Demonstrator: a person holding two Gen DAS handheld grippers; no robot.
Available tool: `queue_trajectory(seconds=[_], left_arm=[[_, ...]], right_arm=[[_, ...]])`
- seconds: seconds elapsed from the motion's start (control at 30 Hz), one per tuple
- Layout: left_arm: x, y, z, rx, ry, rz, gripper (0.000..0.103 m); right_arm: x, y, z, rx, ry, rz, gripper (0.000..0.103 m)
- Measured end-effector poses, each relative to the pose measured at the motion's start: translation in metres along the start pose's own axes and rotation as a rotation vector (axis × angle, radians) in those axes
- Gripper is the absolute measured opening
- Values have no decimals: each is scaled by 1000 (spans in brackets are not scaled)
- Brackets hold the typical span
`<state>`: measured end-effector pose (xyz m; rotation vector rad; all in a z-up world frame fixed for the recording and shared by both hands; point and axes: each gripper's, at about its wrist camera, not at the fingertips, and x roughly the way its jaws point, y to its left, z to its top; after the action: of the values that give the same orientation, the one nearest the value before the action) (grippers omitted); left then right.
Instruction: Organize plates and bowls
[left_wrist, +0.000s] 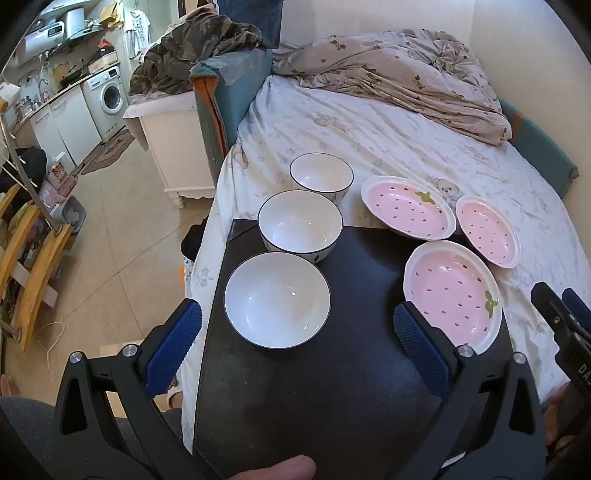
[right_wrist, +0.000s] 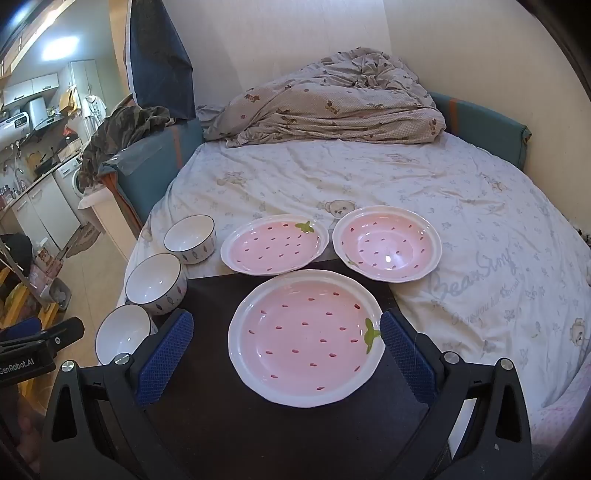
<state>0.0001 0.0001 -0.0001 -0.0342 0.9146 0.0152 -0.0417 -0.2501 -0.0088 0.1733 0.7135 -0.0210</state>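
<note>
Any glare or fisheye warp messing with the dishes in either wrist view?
Right wrist: a bright glare spot on the far-right pink plate; strong barrel warp and dark corners. Left wrist: only small highlights in the nearest white bowl; same warp, dishes sharp.

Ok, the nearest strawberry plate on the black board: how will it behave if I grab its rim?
The nearest strawberry plate looks glazed, so probably slippery under the pads. It seems to be ceramic: likely stiff, fairly heavy and chippable. Shallow and flat on the black board, it should slide, not tip.
</note>
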Motion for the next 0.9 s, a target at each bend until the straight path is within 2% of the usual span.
queue_trajectory(seconds=[0.9], left_arm=[[0, 0, 0, 2, -3, 0, 103]], right_arm=[[-2, -1, 0, 1, -1, -1, 103]])
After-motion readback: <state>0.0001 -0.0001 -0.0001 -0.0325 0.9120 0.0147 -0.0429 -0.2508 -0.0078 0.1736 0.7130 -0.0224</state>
